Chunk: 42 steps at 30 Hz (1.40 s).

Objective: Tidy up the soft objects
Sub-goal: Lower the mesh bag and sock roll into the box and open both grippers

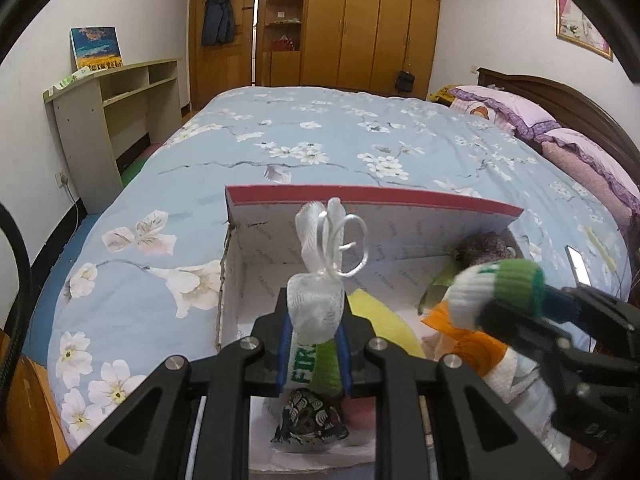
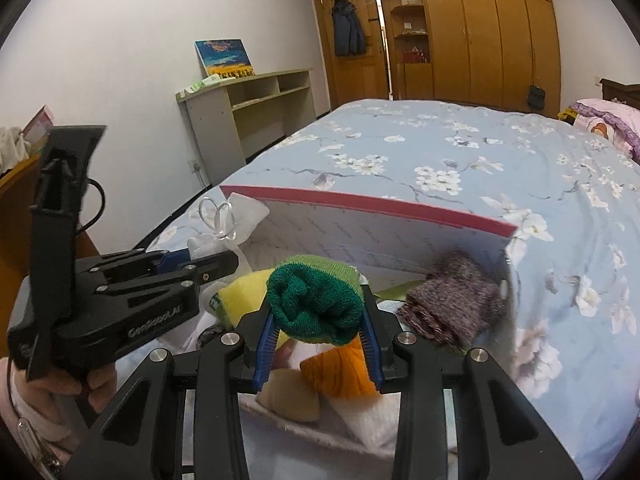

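meanwhile left tongs (image 1: 316,322) clench a white mesh pouch (image 1: 318,308) over the box (image 1: 372,198), right tongs (image 2: 318,320) at three o'clock gripping a green sock roll (image 2: 316,300)

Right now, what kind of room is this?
Most likely a home bedroom: a big bed with a flowered blue cover, pink pillows at its headboard, and a wooden wardrobe along the far wall.
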Tool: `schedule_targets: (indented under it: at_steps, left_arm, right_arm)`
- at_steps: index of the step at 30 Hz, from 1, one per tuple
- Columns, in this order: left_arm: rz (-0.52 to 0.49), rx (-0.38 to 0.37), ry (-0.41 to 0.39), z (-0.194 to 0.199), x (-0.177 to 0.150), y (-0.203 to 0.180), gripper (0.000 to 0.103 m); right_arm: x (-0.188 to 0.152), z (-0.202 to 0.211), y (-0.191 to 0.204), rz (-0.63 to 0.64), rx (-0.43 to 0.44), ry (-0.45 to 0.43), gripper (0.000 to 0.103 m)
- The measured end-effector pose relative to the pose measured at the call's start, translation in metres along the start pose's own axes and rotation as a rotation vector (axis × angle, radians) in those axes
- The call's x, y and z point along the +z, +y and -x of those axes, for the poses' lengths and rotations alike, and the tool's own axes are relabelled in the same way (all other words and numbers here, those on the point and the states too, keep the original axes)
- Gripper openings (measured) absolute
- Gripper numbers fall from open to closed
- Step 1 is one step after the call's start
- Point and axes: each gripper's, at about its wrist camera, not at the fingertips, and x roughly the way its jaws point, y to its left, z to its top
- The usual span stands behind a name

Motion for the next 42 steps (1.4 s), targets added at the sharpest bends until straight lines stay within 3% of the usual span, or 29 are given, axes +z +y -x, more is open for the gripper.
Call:
schedule_targets:
  at_steps: [5, 11, 16, 23, 42]
  left_arm:
    - [0.009, 0.006, 0.006, -0.005, -0.002, 0.002, 0.021]
    - [0.01, 0.004, 0.022, -0.006, -0.003, 0.003, 0.04]
    - [0.03, -0.005, 0.054, -0.006, -0.005, 0.002, 0.046]
    - [0.027, 0.014, 0.023, 0.008, -0.007, 0.002, 0.059]
    - [0.021, 0.014, 0.017, 0.052, -0.034, -0.014, 0.059]
  right_arm:
    - [0.0, -0.021, -0.002, 0.002, -0.015, 0.027, 0.037]
    - [-0.003, -0.031, -0.008, -0.023, -0.008, 0.056, 0.039]
    - [-0.004, -0.027, -0.009, -0.03, -0.008, 0.043, 0.043]
    - [-0.006, -0.013, -0.009, -0.045, -0.018, 0.025, 0.044]
    - [-0.023, 0.033, 0.004, -0.037, -0.039, -0.026, 0.044]
